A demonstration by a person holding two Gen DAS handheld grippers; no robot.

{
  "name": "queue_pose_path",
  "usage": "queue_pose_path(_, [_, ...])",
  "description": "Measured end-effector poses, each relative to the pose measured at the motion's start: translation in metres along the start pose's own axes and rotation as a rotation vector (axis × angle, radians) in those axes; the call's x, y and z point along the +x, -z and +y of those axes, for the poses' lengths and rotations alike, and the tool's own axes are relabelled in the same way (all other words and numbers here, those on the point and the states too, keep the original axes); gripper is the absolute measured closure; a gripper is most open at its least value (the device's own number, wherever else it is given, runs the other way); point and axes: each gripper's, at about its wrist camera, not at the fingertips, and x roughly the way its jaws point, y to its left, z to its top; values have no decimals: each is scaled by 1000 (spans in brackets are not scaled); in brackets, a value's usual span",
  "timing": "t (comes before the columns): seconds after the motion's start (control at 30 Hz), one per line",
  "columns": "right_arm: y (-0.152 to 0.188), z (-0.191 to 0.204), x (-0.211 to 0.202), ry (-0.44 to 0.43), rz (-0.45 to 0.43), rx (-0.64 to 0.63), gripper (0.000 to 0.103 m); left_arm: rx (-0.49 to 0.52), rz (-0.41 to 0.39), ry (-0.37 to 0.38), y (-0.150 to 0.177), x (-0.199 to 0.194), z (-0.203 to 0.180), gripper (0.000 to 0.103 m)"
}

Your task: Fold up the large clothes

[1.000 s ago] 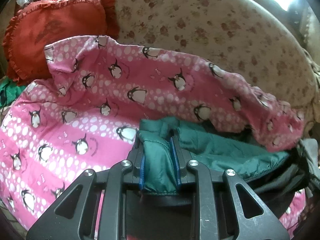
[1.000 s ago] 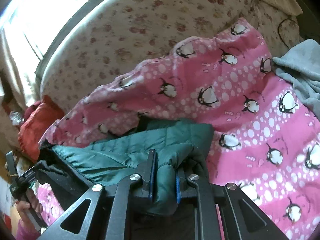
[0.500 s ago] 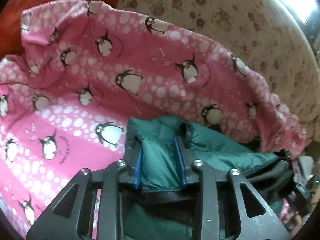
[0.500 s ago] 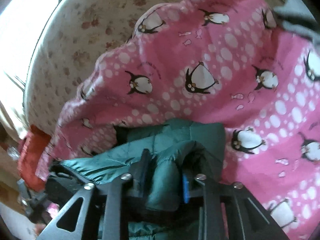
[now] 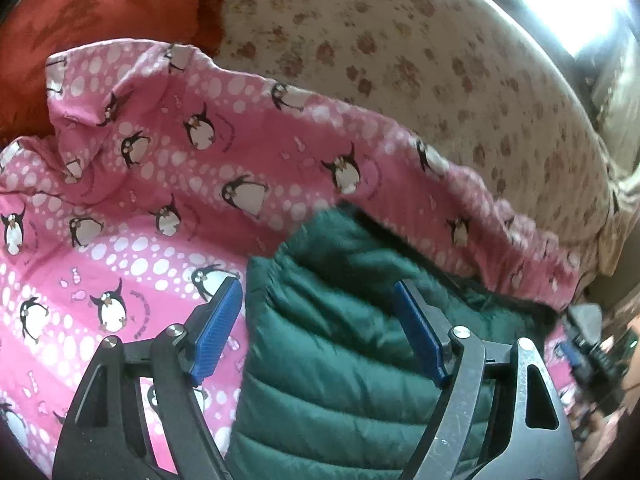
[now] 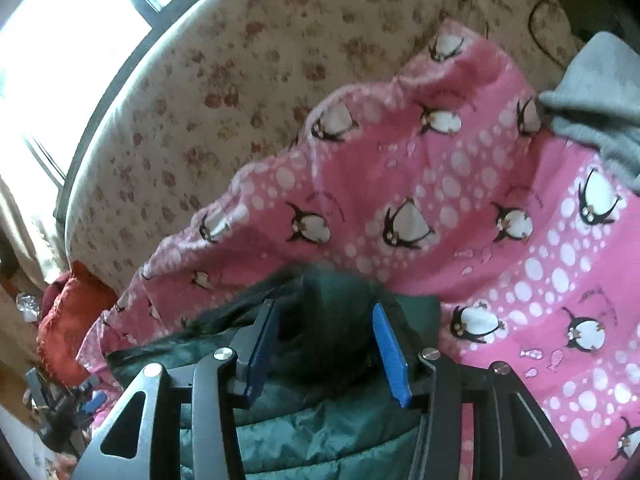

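A pink penguin-print blanket point(image 5: 168, 184) covers the soft surface, rumpled up against a cream floral-print backrest point(image 5: 420, 72); a red ruffled cushion point(image 5: 80, 16) sits at one end, a grey garment point(image 6: 592, 96) at the other (bright window light behind). The green quilted jacket point(image 5: 344, 352) lies on the blanket; the left gripper point(image 5: 320, 328) has just been opening, blue pads spread clear of it; the right gripper point(image 6: 324, 344) too, jacket fold loose between its pads.
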Motion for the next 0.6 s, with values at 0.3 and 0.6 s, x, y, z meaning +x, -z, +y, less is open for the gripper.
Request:
queue_pose_path(0.3, [23, 58, 19, -29, 102, -218, 57, 61, 38, -89, 21, 29, -25, 24])
queue_pose_path(0.6, [57, 107, 69, -6, 182, -406, 57, 84, 59, -175, 30, 52, -22, 24])
